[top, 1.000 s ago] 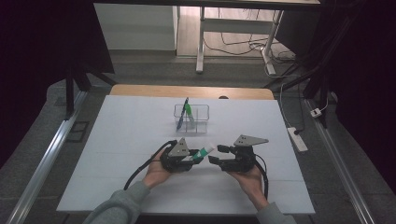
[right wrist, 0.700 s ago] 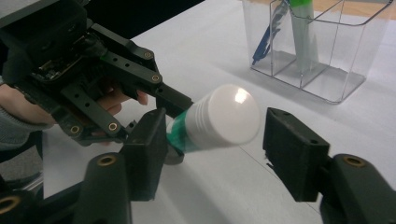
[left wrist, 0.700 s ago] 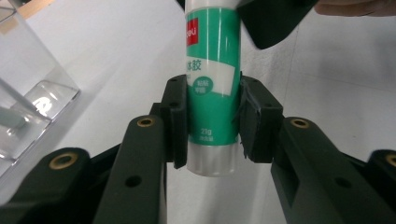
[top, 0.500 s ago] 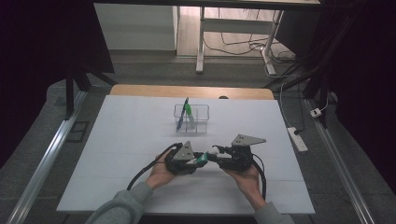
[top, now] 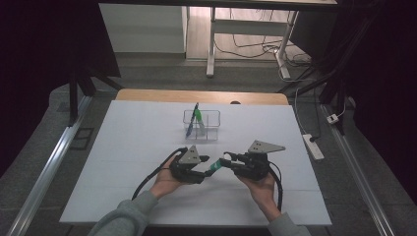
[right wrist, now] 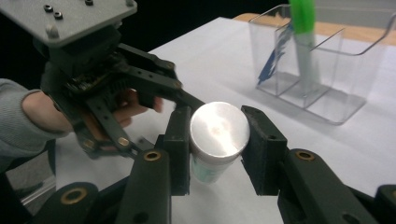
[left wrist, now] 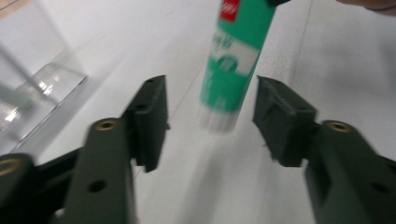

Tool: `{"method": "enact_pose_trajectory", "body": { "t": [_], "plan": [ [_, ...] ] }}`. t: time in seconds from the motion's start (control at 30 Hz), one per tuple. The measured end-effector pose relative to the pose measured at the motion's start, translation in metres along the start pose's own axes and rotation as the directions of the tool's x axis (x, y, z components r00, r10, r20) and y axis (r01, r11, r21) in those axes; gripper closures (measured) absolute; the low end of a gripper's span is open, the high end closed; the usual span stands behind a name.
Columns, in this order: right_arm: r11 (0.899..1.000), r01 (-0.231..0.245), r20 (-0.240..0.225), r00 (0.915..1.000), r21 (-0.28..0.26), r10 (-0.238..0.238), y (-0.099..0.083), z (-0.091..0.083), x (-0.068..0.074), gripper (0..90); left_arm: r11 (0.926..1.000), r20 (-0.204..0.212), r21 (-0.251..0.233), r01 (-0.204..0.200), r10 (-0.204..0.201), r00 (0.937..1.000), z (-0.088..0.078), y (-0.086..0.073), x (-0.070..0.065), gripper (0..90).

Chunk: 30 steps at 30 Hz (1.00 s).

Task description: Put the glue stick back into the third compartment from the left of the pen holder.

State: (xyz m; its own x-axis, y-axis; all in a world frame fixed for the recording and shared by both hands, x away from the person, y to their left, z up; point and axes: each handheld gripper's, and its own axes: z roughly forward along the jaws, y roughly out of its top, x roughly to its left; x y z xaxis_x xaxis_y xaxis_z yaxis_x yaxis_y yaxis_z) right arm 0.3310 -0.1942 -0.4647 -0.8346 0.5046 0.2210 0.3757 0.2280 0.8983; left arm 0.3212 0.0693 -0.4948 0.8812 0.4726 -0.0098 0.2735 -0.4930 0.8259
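glue stick (top: 215,166) hangs between the two grippers over the front of the table (top: 123,147), passing from one to the other. the right gripper (right wrist: 217,144) has just been closing and now pinches the stick's capped end between its pads. the left gripper (left wrist: 210,116) has just been opening; its jaws stand apart on either side of the stick's other end, touching nothing. so the handover looks all but done: the right has taken the stick, the left has let go. what seems left is to carry it to the clear organiser (top: 202,126) farther back, where a blue pen (top: 191,122) and a green marker (top: 198,118) already stand upright, and drop it into a free compartment.
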Motion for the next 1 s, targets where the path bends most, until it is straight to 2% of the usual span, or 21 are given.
{"method": "enact_pose_trajectory", "body": {
  "t": [0.13,0.27,0.37,0.43,0.63,1.0],
  "plan": [
    [1.000,0.003,0.020,0.9998,-0.010,-0.002,0.002,-0.004,-0.002,64.8,0.9988,-0.028,-0.001,0.048,-0.048,0.9984,-0.018,-0.007,0.006,36.6],
    [1.000,0.009,0.036,0.9993,-0.010,-0.008,0.003,-0.007,-0.004,64.9,0.9972,-0.070,0.012,0.073,-0.072,0.9949,-0.036,-0.018,0.012,34.3],
    [1.000,0.011,0.047,0.9989,-0.009,-0.011,0.004,-0.009,-0.005,64.8,0.9961,-0.113,0.018,0.087,-0.084,0.9900,-0.048,-0.027,0.017,32.9],
    [1.000,0.016,0.057,0.9983,-0.006,-0.016,0.005,-0.009,-0.006,64.8,0.9946,-0.125,0.014,0.103,-0.100,0.9871,-0.056,-0.032,0.020,32.2],
    [1.000,0.017,0.075,0.9971,-0.005,-0.017,0.008,-0.011,-0.011,64.8,0.9930,-0.168,0.014,0.117,-0.113,0.9793,-0.079,-0.050,0.021,31.1],
    [1.000,0.012,0.097,0.9952,-0.016,-0.010,0.017,-0.010,-0.020,64.8,0.9834,-0.218,-0.003,0.181,-0.178,0.9596,-0.113,-0.085,0.024,30.6]
  ]
}}
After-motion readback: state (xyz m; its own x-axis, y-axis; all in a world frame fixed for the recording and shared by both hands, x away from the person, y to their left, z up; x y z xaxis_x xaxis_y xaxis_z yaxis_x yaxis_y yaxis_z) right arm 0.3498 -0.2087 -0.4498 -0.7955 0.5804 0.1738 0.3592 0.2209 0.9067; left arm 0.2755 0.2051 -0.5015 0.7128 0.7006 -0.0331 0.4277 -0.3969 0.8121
